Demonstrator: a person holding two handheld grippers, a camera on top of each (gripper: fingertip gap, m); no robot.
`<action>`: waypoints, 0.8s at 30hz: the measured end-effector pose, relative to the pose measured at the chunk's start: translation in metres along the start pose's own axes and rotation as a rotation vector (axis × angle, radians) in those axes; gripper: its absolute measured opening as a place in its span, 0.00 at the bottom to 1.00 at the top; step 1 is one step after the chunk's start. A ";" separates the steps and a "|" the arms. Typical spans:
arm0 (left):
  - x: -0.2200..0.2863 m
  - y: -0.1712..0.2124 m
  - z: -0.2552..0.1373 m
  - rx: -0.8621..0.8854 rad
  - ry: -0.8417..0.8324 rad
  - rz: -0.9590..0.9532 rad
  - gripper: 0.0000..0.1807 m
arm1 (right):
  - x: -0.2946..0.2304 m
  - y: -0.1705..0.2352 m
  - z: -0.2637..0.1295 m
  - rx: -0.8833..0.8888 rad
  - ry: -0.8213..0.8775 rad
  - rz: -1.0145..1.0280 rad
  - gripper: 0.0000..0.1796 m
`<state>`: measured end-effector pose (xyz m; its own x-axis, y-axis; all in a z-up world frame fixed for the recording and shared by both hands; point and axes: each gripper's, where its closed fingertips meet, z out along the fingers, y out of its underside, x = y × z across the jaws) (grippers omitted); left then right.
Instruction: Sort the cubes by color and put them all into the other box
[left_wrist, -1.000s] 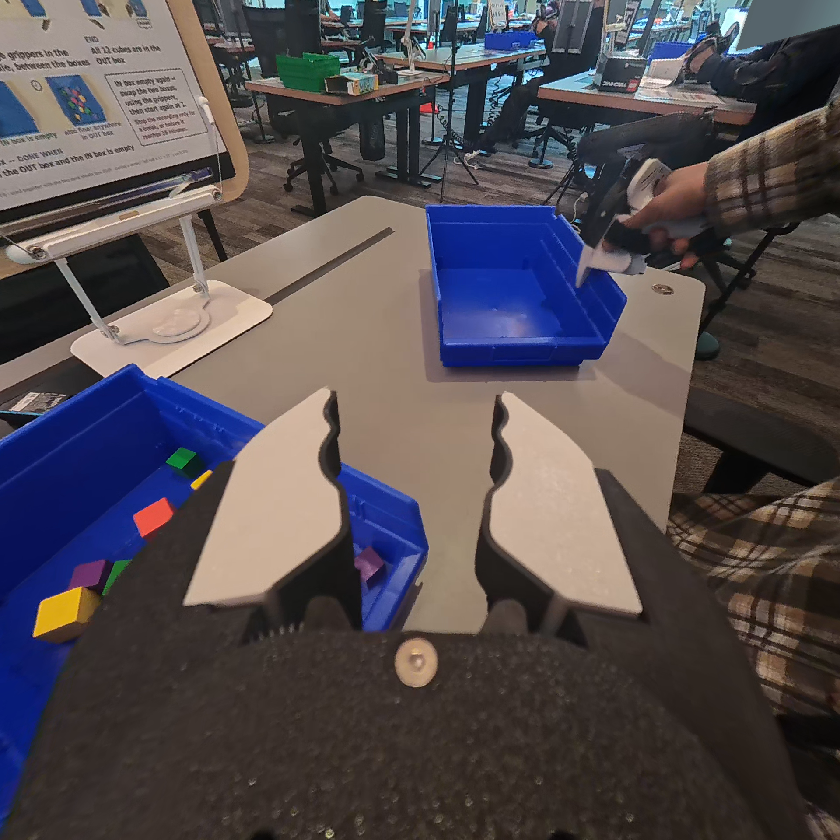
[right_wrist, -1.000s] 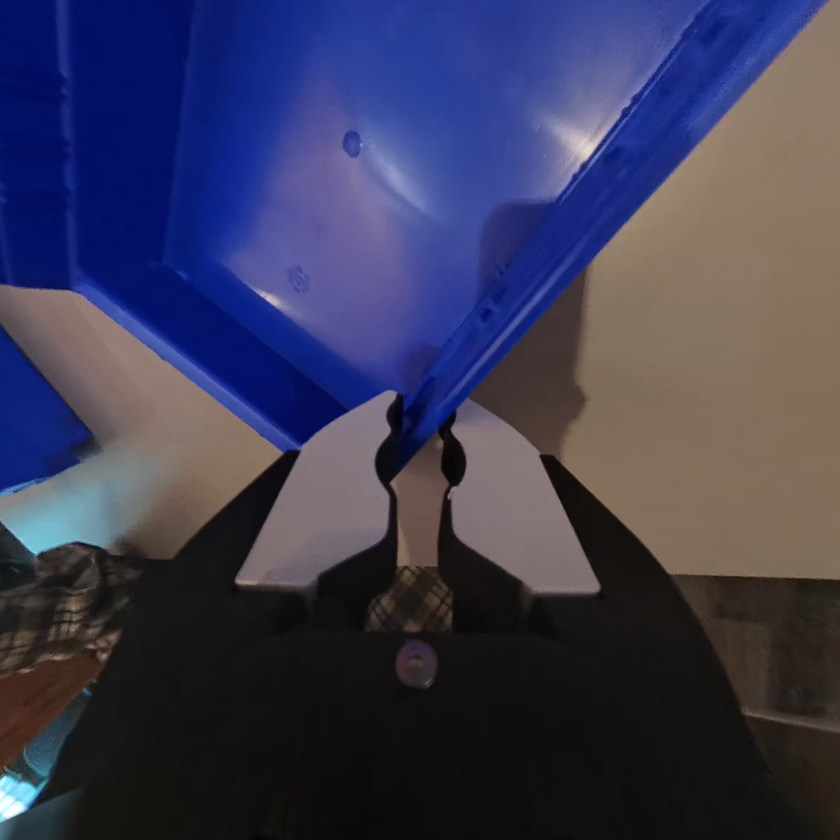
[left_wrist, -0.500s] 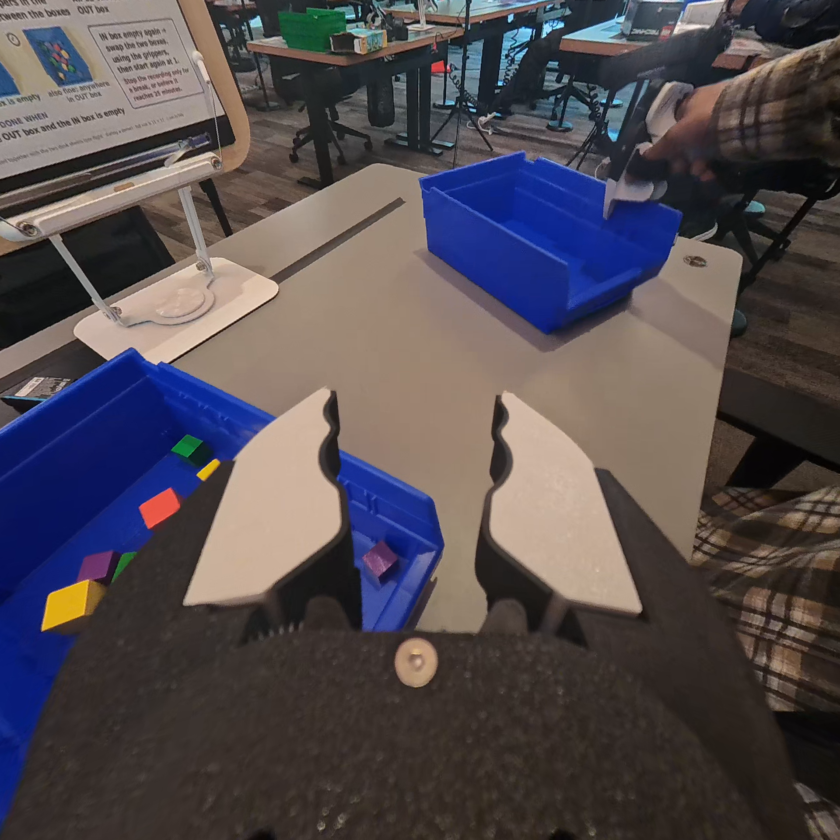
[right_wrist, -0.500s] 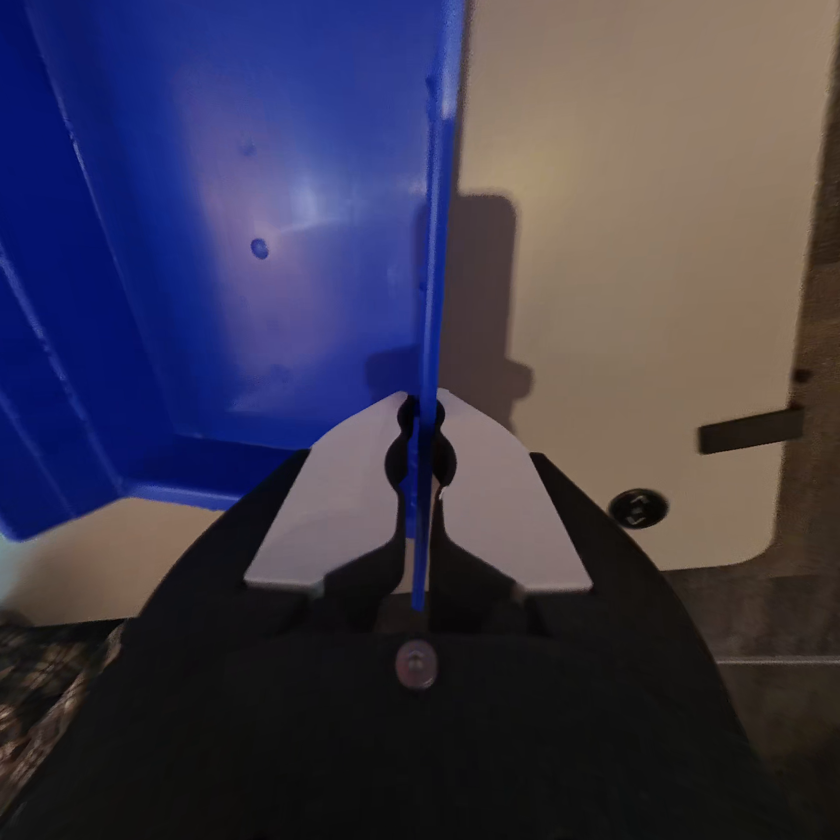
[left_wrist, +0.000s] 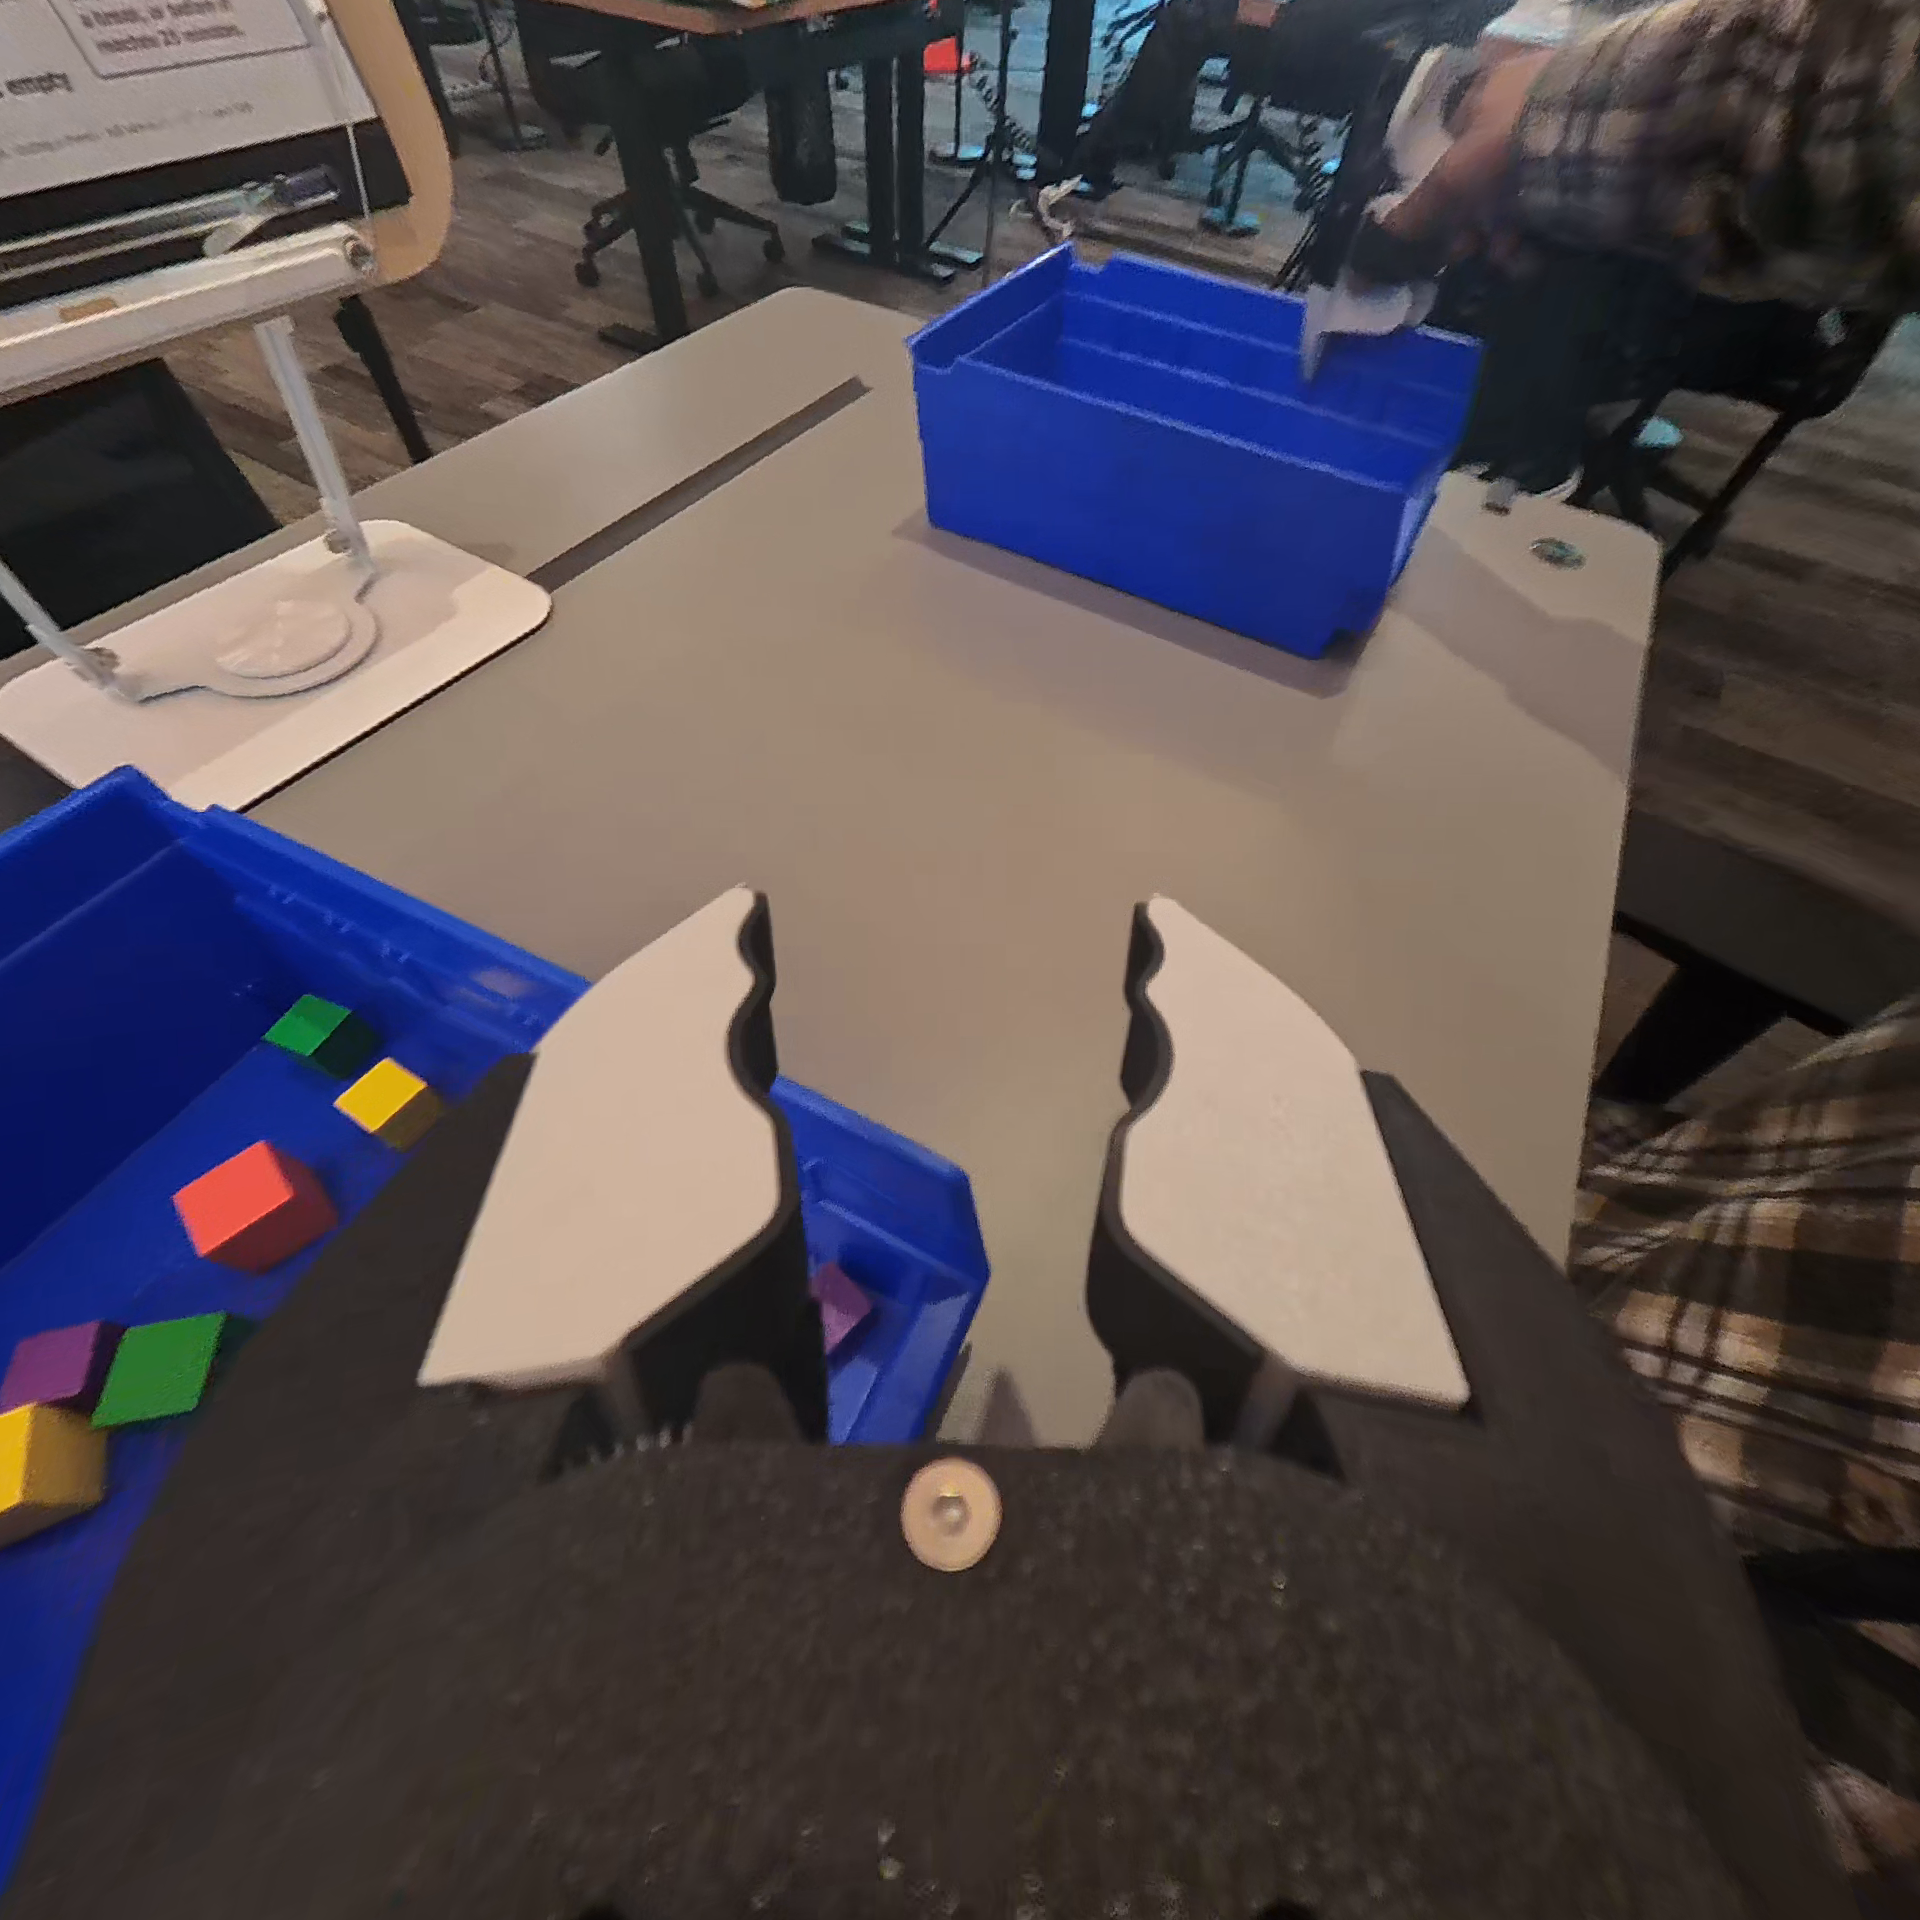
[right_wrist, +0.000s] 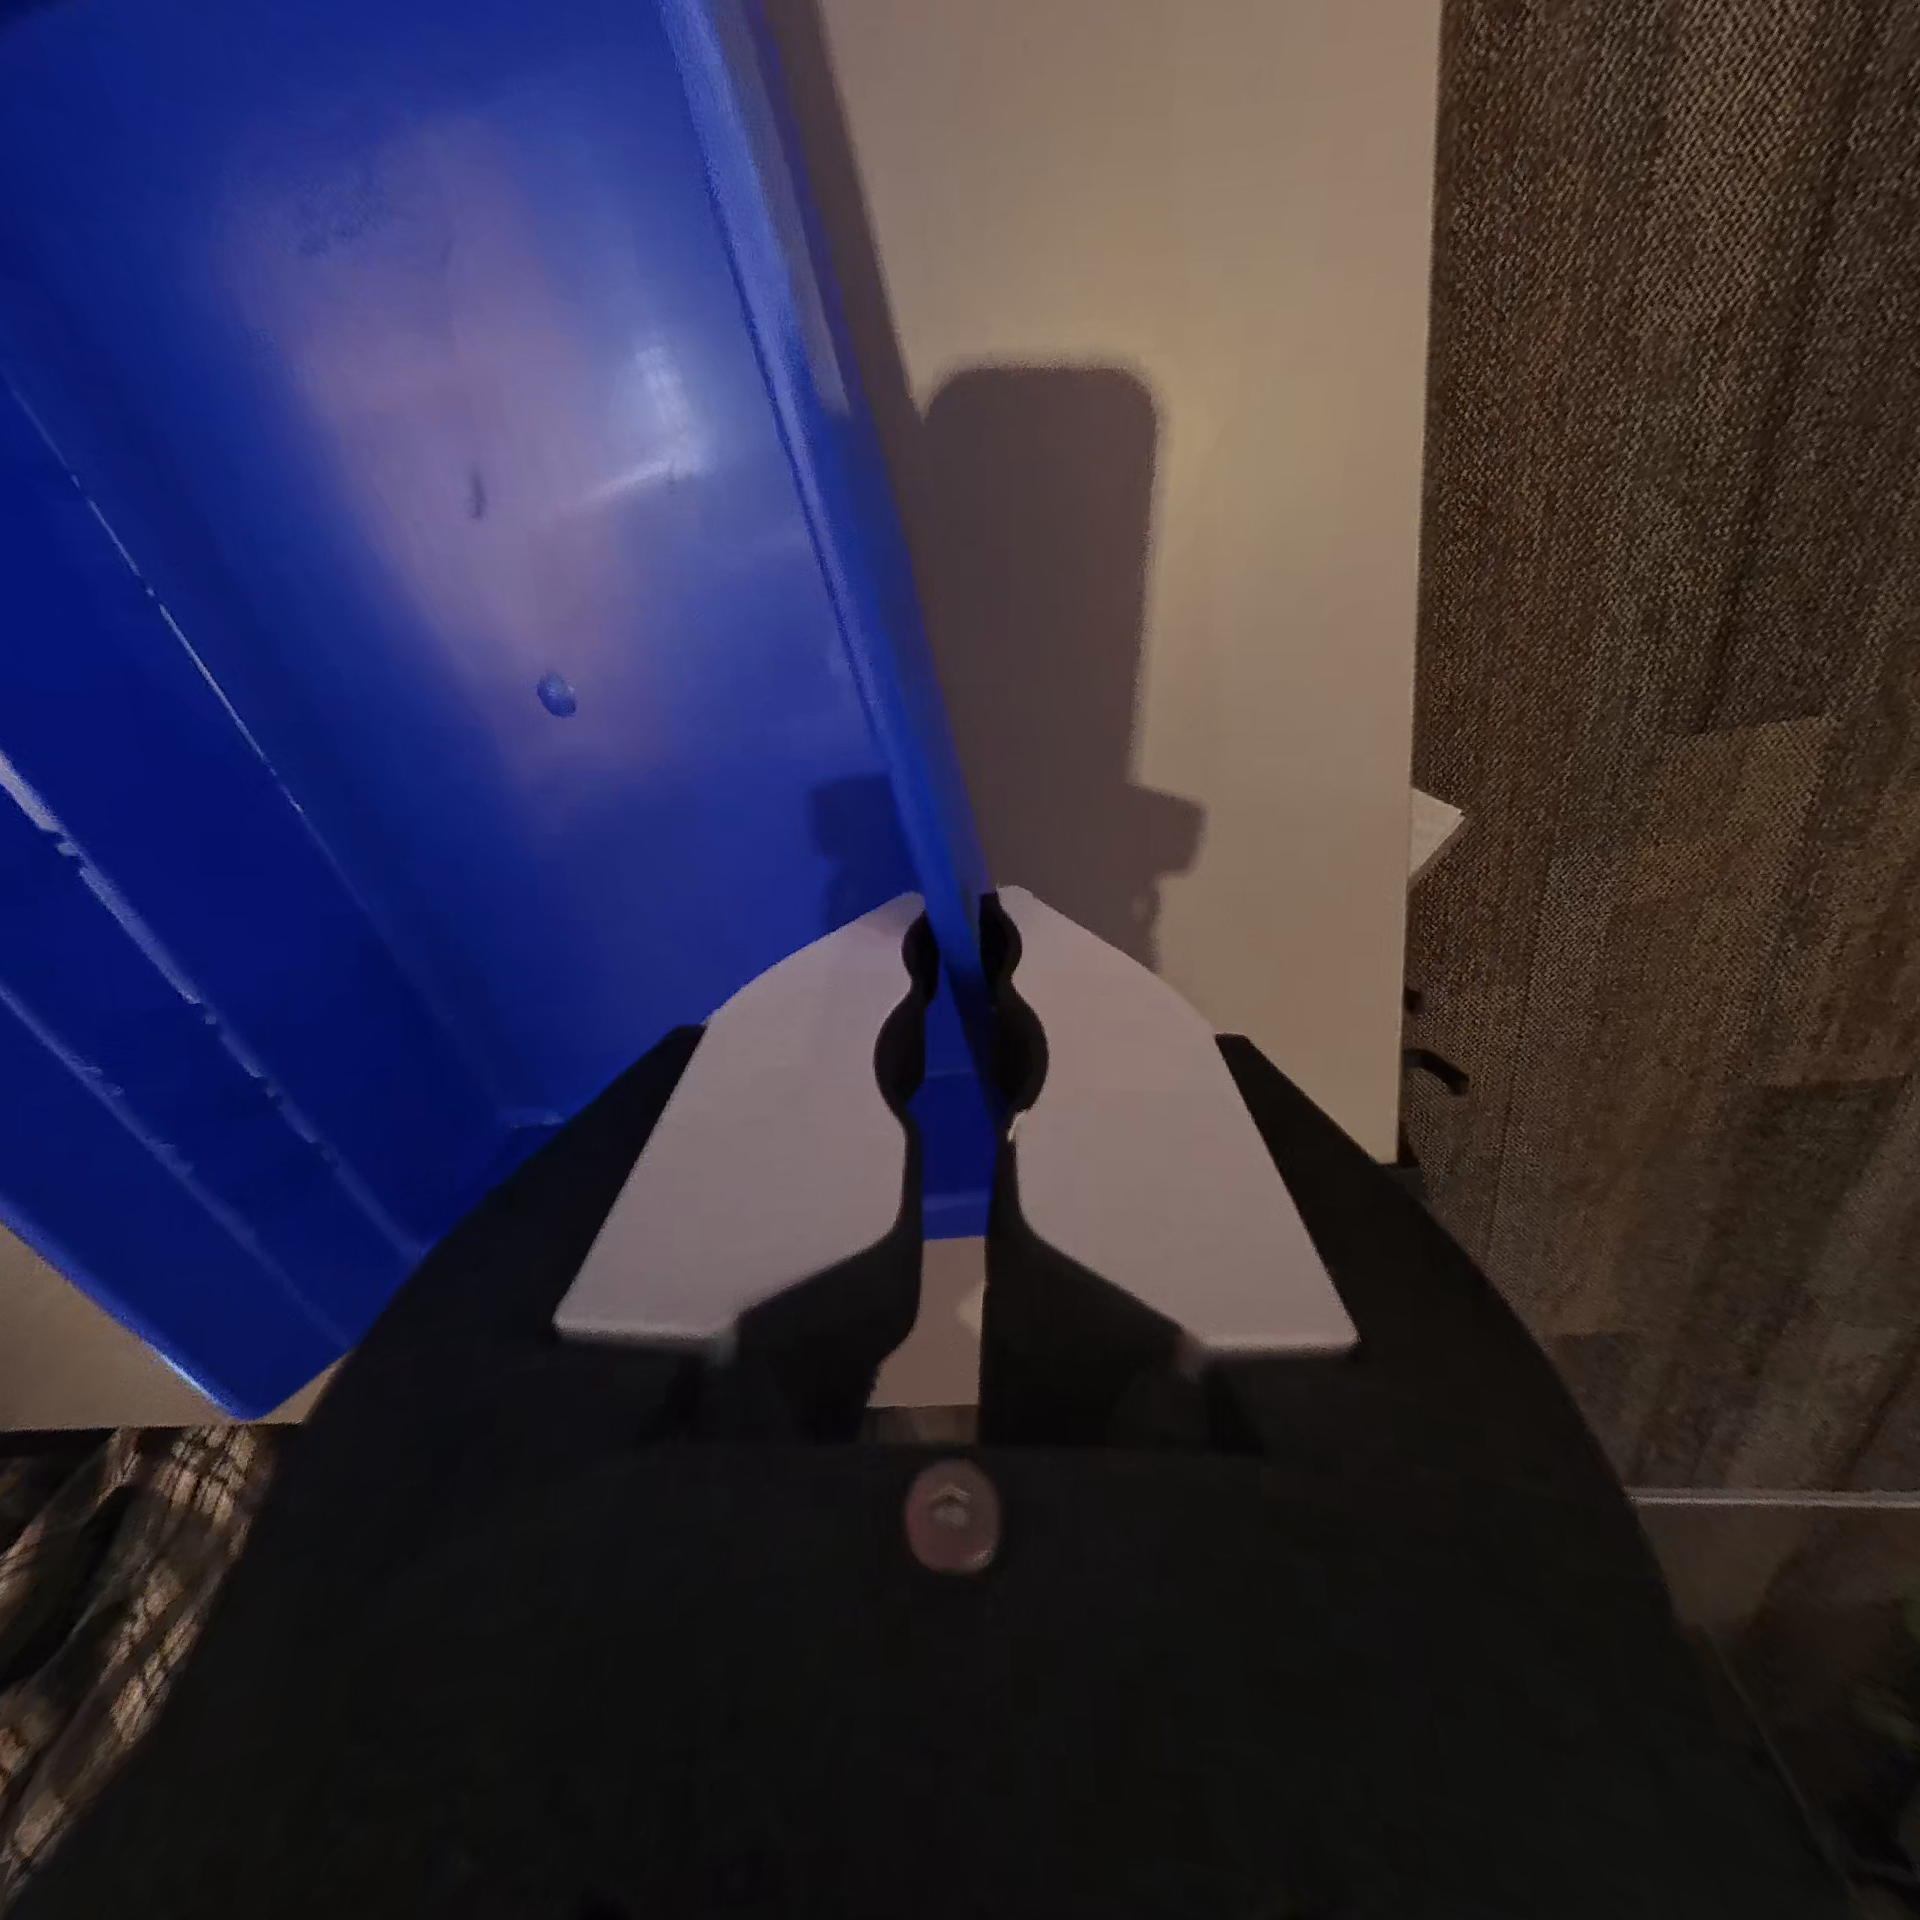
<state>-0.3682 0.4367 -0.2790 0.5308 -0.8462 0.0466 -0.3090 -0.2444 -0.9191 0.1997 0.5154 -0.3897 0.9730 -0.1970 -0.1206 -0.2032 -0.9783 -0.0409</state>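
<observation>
The left gripper (left_wrist: 945, 997), a black body with two flat grey fingers (left_wrist: 644, 1153), stood with its jaws spread wide and nothing between them, over the bare grey table top (left_wrist: 1039, 779). Just to the left of it sat the near blue plastic box (left_wrist: 904, 1174), whose corner reached under the left finger. In that box lay small coloured wooden cubes: a purple cube (left_wrist: 840, 1307) in the corner closest to the gripper, a yellow cube (left_wrist: 387, 1097) and a green cube (left_wrist: 312, 1027) beside each other farther in, a red cube (left_wrist: 249, 1203) nearer the camera, and at the picture's left edge a second green cube (left_wrist: 158, 1367), a second purple cube (left_wrist: 60, 1363) and a second yellow cube (left_wrist: 42, 1463) close together.

Beyond the near box, a white flat-based stand (left_wrist: 281, 644) stood on the table and carried a white instruction board (left_wrist: 156, 94).

Well beyond the left gripper, toward the far right corner of the table, sat the other blue plastic box (left_wrist: 1164, 499), with no cubes visible in it. The right gripper (right_wrist: 961, 914) was clenched on that box's thin side wall (right_wrist: 956, 997), one grey finger inside the box and one outside. A hand (left_wrist: 1455, 187) in a plaid sleeve (left_wrist: 1714, 135) held that gripper from above. In the right wrist view the box floor (right_wrist: 416, 520) was bare and glossy, and patterned carpet (right_wrist: 1683, 727) lay past the table edge.
</observation>
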 end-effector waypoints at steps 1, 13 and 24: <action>0.002 -0.002 0.000 0.014 0.014 -0.009 0.35 | 0.002 -0.002 0.000 -0.004 -0.003 -0.006 0.04; -0.003 -0.001 0.003 0.021 0.012 -0.032 0.35 | 0.037 -0.016 -0.004 -0.025 0.015 -0.031 0.04; 0.002 -0.003 0.009 0.029 0.043 -0.046 0.34 | 0.048 -0.012 -0.005 -0.044 0.025 -0.030 0.04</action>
<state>-0.3592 0.4399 -0.2793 0.5095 -0.8540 0.1049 -0.2616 -0.2699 -0.9267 0.2497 0.5173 -0.3898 0.9810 -0.1688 -0.0956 -0.1696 -0.9855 -0.0004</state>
